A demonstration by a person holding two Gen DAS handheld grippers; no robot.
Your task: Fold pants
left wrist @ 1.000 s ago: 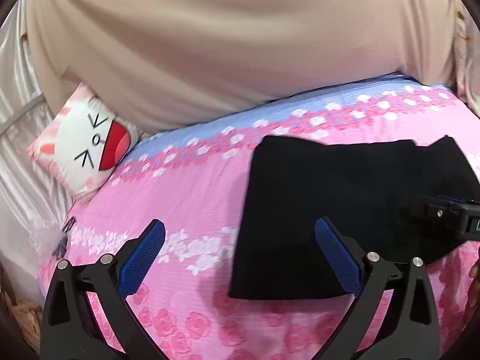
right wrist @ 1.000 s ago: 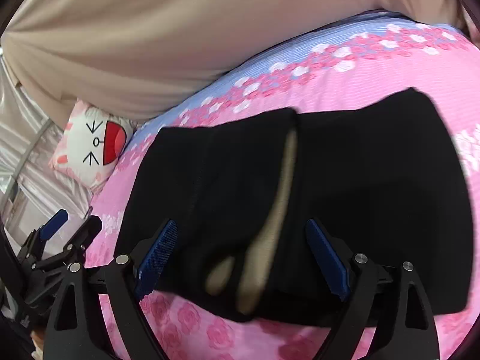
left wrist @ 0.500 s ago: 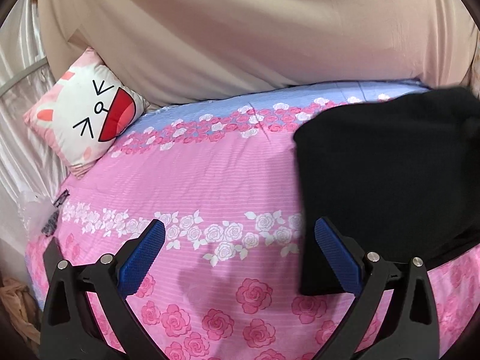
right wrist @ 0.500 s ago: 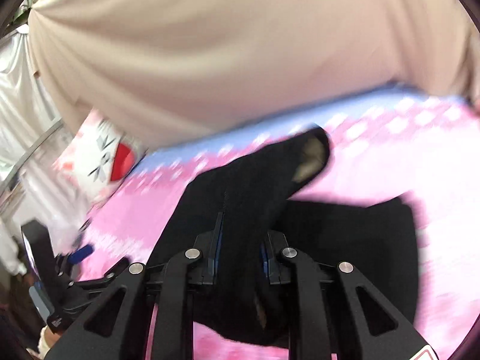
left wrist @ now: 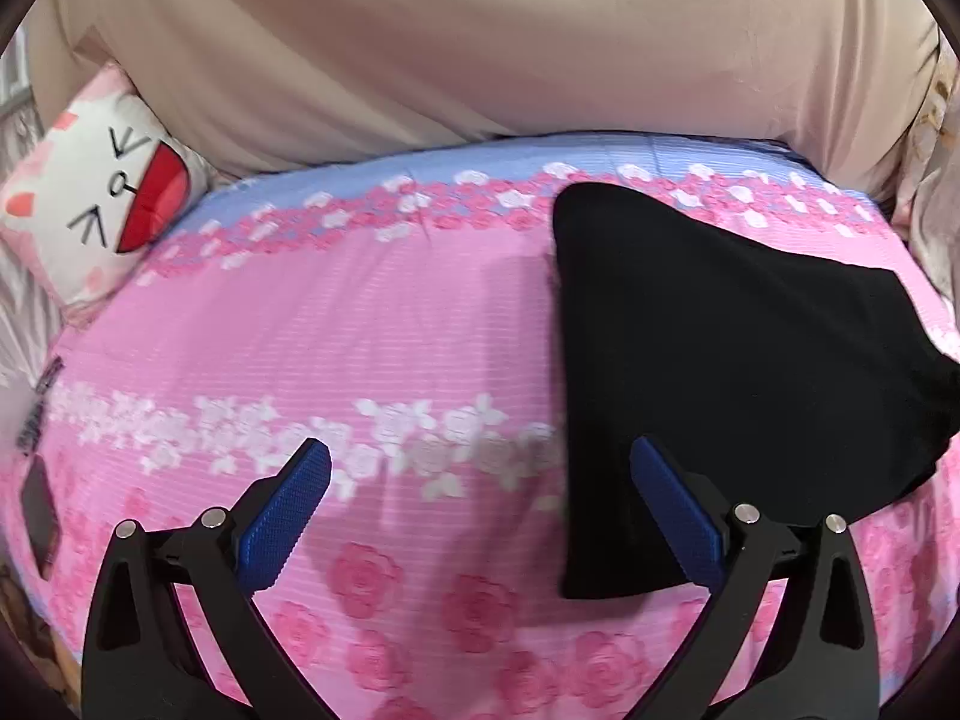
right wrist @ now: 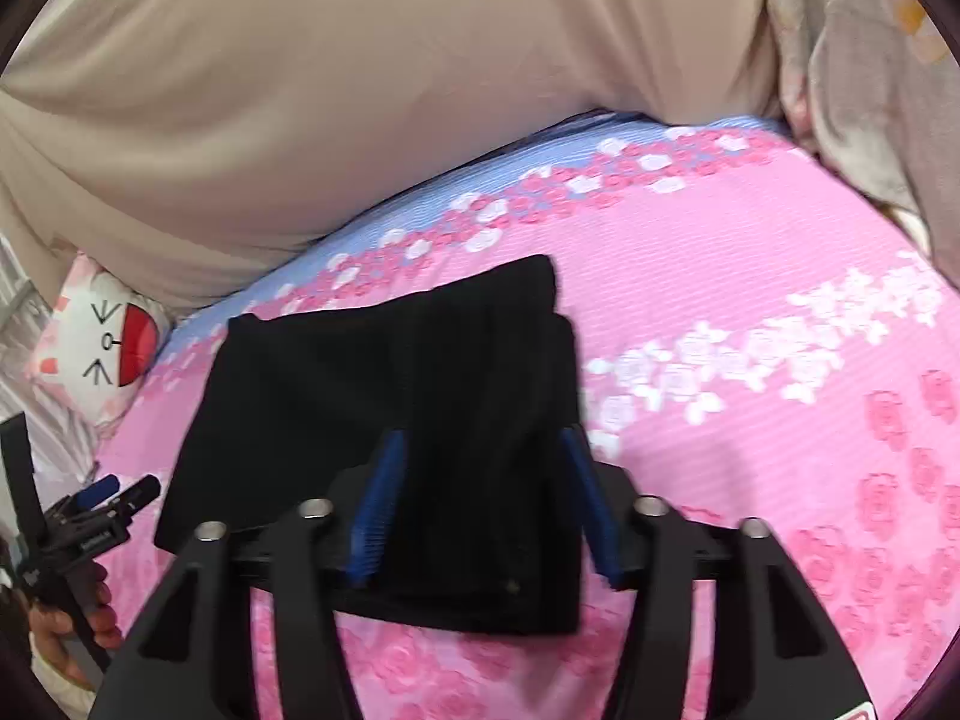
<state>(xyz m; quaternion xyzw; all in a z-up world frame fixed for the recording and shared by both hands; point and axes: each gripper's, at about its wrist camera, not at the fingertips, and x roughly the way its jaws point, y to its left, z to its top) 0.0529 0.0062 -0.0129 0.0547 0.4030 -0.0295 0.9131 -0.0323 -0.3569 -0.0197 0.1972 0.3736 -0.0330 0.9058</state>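
Releasing a fold: right gripper [right wrist: 480, 504] opening, jaws astride the black pants' [right wrist: 384, 396] doubled layer, pads apparently no longer pressing. Pants folded on the pink floral bedsheet [right wrist: 750, 312]. Left gripper [left wrist: 480, 504] wide apart, empty, beside the pants' edge. Next, probably: withdrawing cleanly, then smoothing or another fold.

My right gripper [right wrist: 486, 504] hides the pants' [right wrist: 384, 396] near edge; their right end leaves my left view.

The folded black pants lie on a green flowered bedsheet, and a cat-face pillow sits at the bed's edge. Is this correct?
Not quite: the bedsheet is pink with a blue band, not green. The left wrist view shows it. The folded black pants do lie on it, and the cat-face pillow sits at the bed's edge.
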